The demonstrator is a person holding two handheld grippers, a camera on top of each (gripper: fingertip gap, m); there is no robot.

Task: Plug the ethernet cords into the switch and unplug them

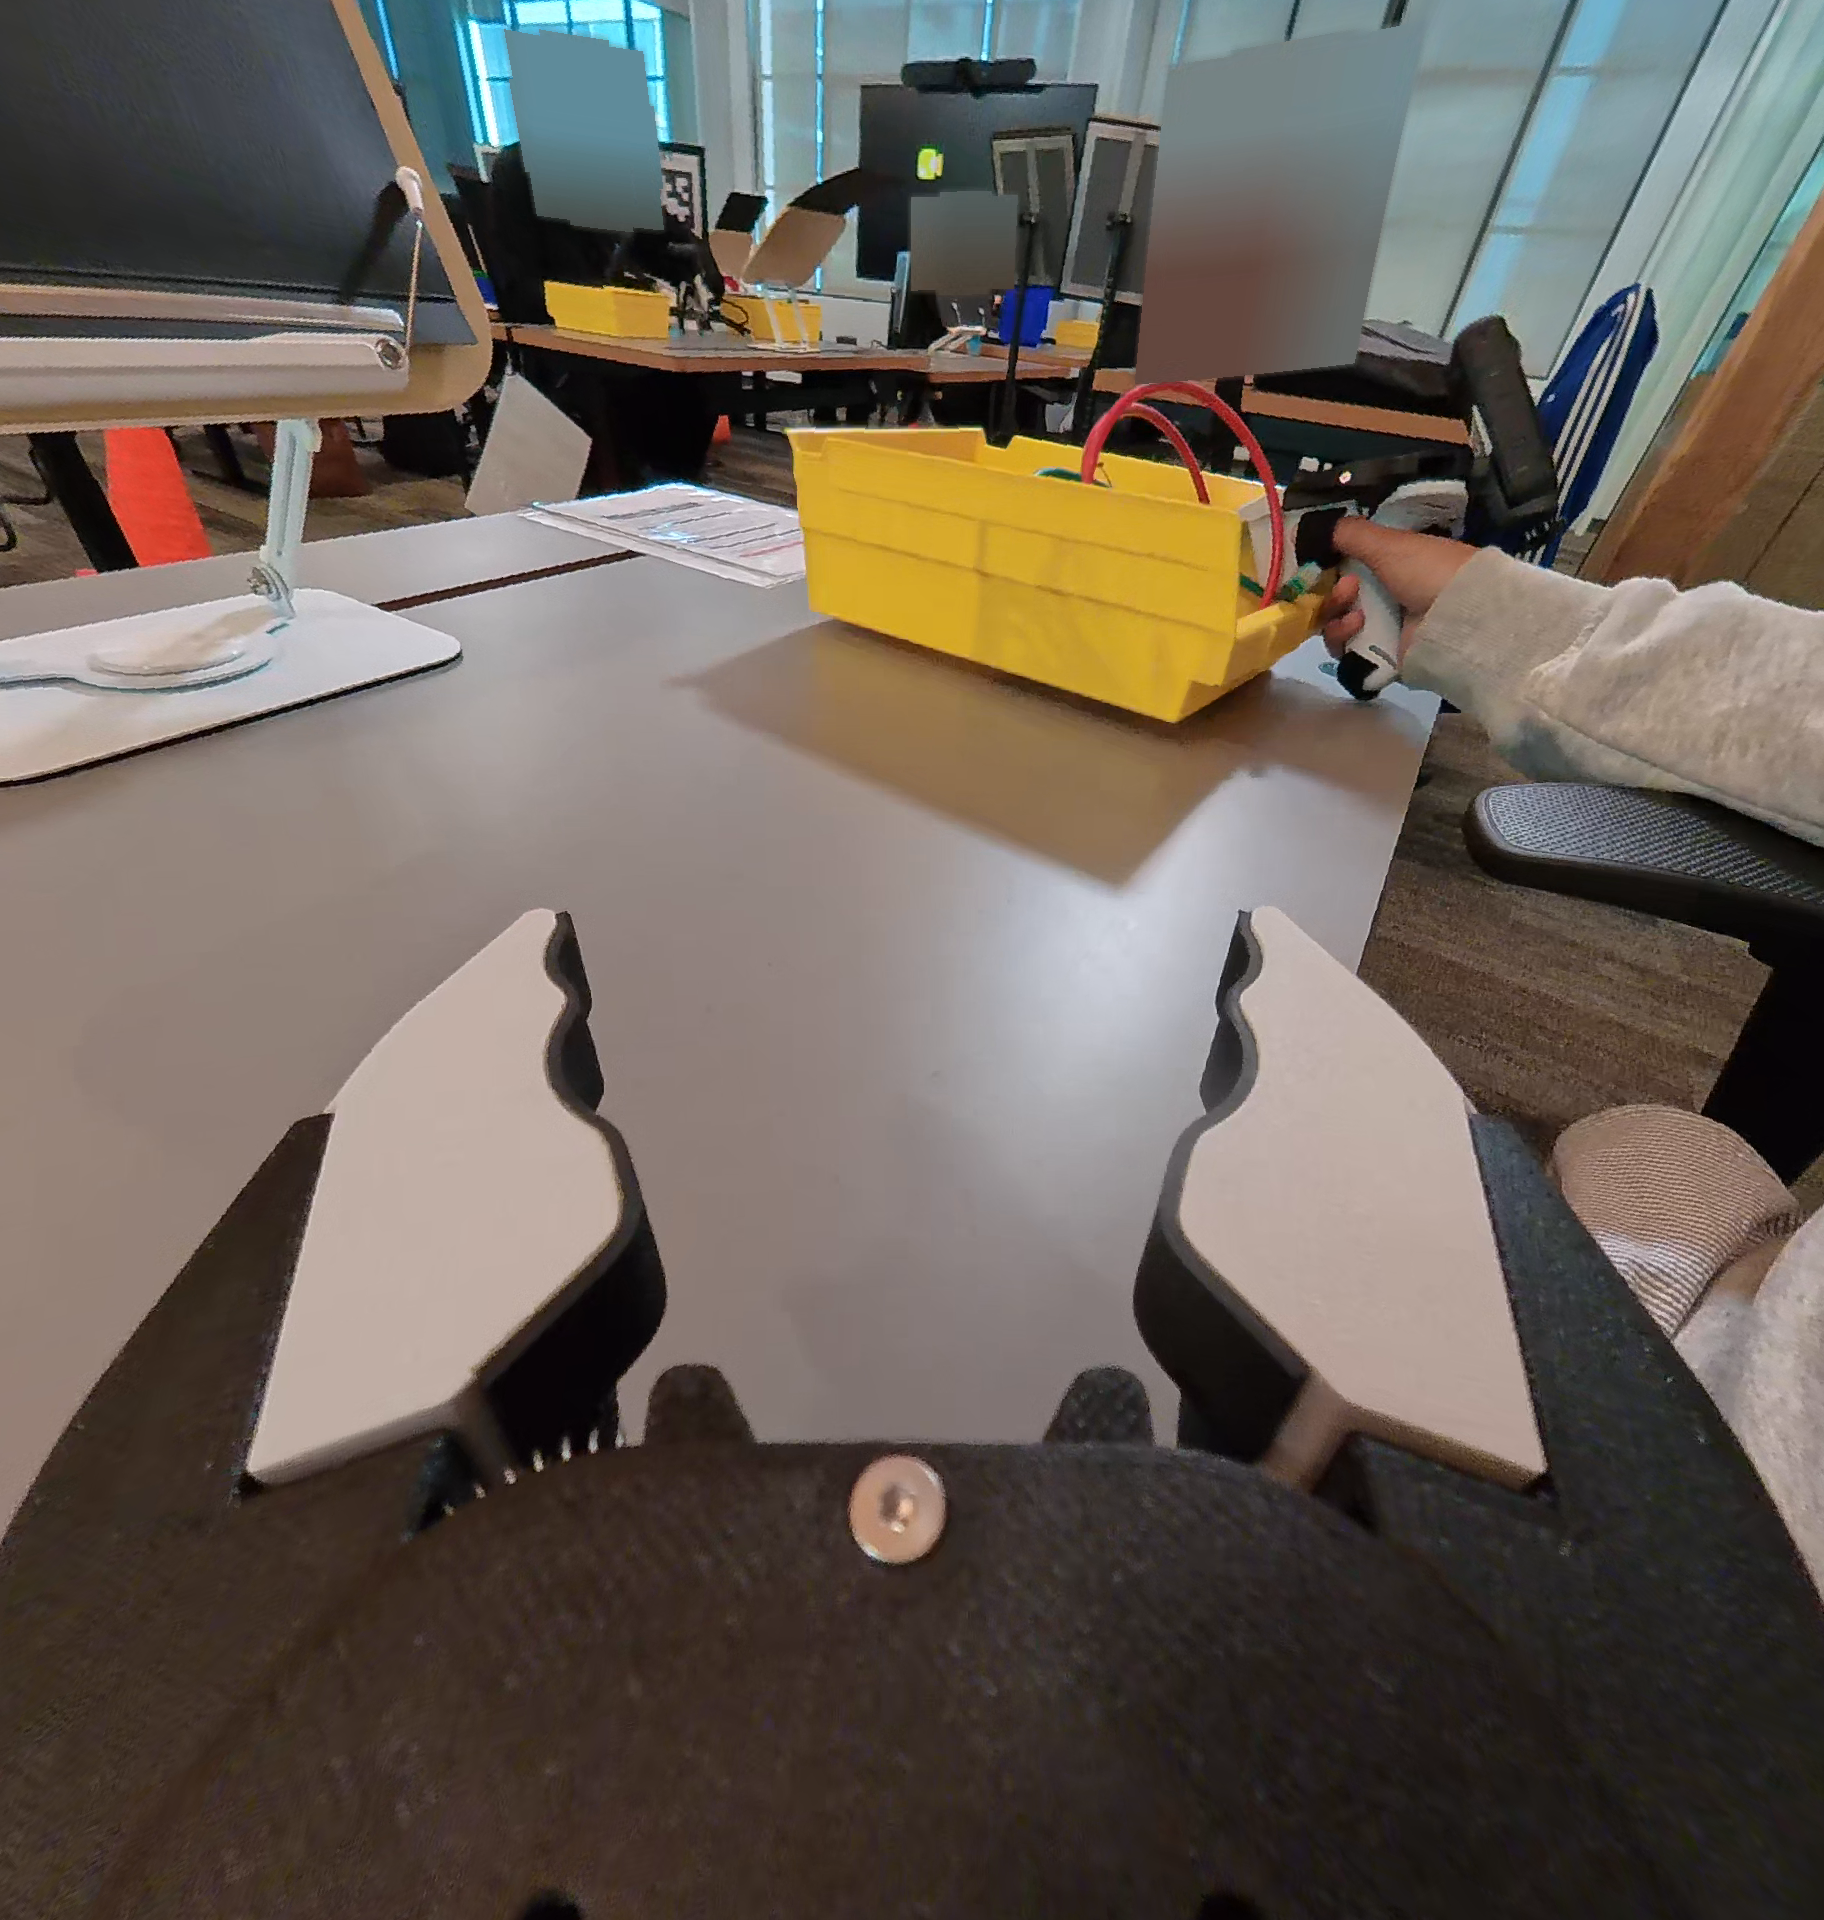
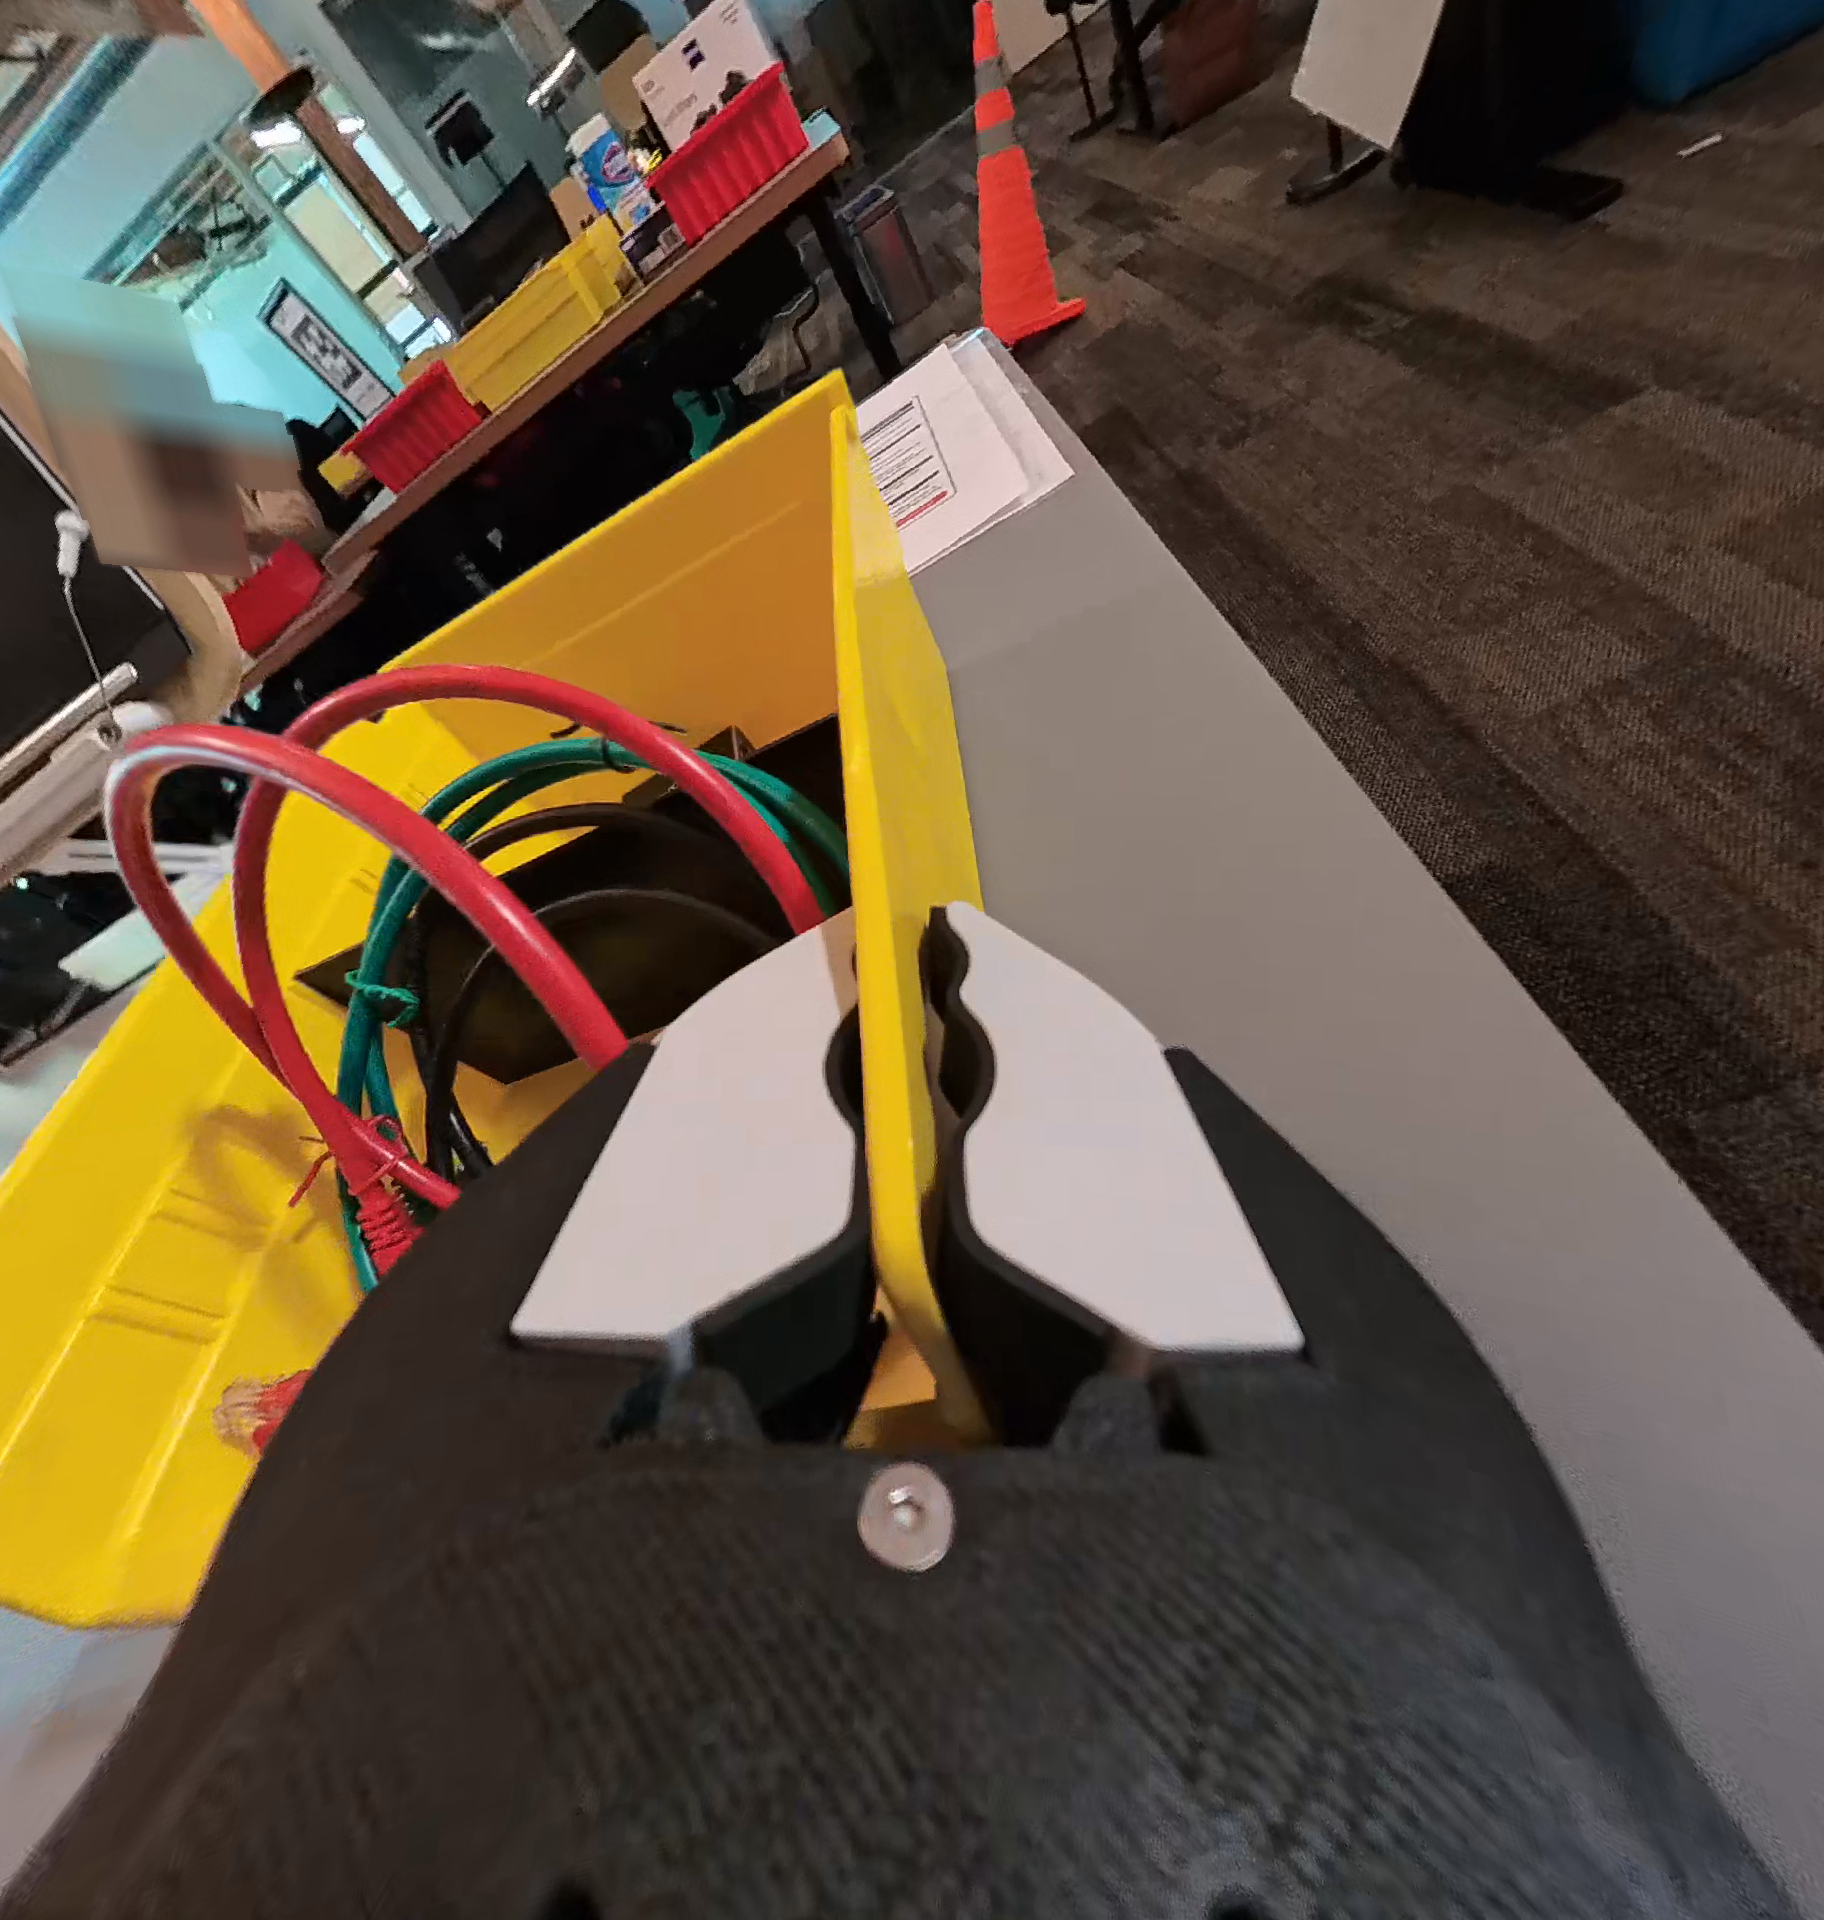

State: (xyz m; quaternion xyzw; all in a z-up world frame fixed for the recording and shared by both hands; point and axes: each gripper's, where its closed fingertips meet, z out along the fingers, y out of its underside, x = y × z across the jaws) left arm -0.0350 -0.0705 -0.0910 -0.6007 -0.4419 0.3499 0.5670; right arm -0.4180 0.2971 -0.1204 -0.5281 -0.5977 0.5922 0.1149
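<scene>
The left gripper (image 1: 897, 1023) is spread wide with nothing in it, hanging over a bare part of the grey counter (image 1: 835, 935). Far across the counter, near its edge, sits a yellow bin (image 1: 1012, 566). The right gripper (image 2: 892, 1049) is pinched tight on the side wall of that yellow bin (image 2: 892, 831), with one finger inside the bin and one outside. Inside the bin are red cords (image 2: 409, 831) that loop up above the rim, a green cord (image 2: 409, 914) tied in a bundle, and a black cord (image 2: 534, 914) lying over something dark. I cannot tell if that dark thing is the switch. A person's hand (image 1: 1375, 582) in a grey sleeve holds the right gripper's handle. White papers (image 2: 949, 457) lie on the counter past the bin.
</scene>
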